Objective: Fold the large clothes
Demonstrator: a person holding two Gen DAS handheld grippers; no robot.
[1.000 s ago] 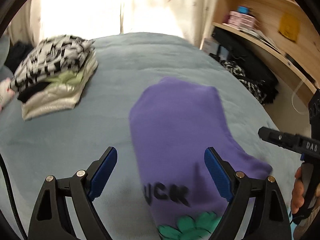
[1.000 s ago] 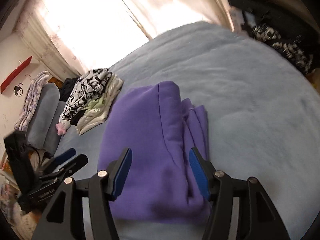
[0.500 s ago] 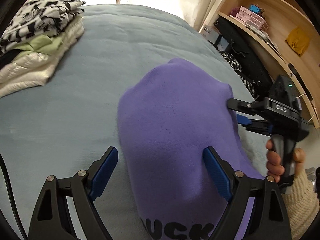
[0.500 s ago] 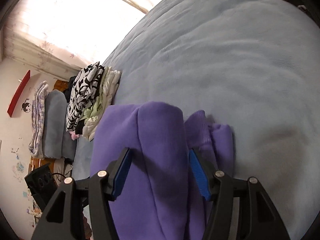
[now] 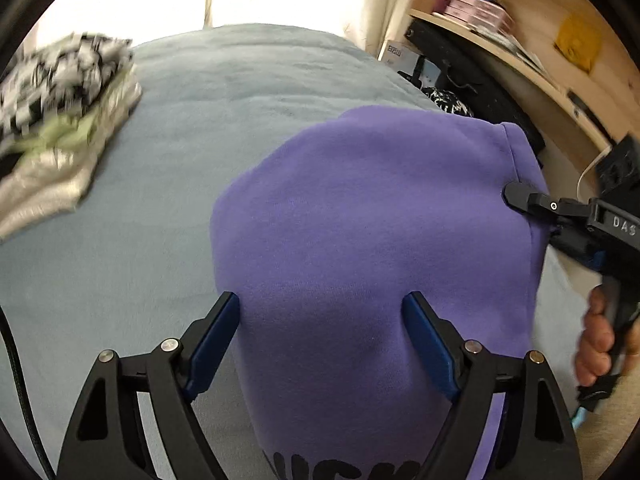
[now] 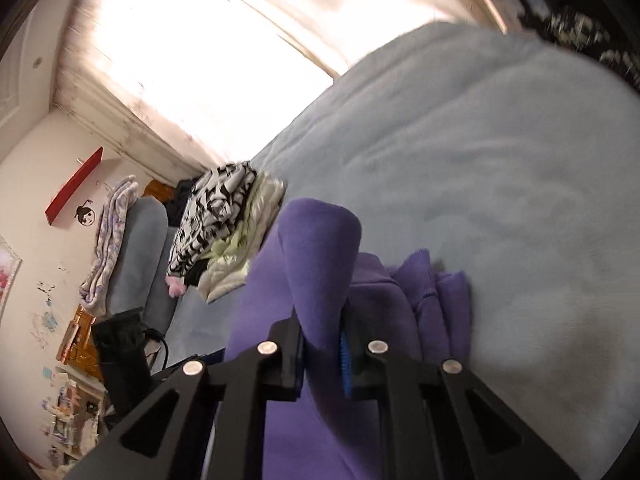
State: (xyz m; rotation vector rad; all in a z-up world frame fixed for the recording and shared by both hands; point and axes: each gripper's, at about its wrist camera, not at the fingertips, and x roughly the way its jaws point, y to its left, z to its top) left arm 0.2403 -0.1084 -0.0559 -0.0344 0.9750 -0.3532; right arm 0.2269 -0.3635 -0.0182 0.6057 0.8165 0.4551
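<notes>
Wide open stretch of pale blue-grey bedspread (image 5: 168,168) left of and beyond the folded purple fleece sweatshirt (image 5: 372,240). The stack of folded black-and-white, green and cream clothes (image 5: 60,120) blocks the far left corner; wooden shelving (image 5: 532,68) crowds the right edge.

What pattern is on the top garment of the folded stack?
Black-and-white print on the top garment, clearest in the right wrist view.

A pale blue bed (image 5: 248,92) carries a stack of folded clothes (image 5: 60,116) at ten o'clock, with wooden shelves (image 5: 532,40) at two o'clock.
</notes>
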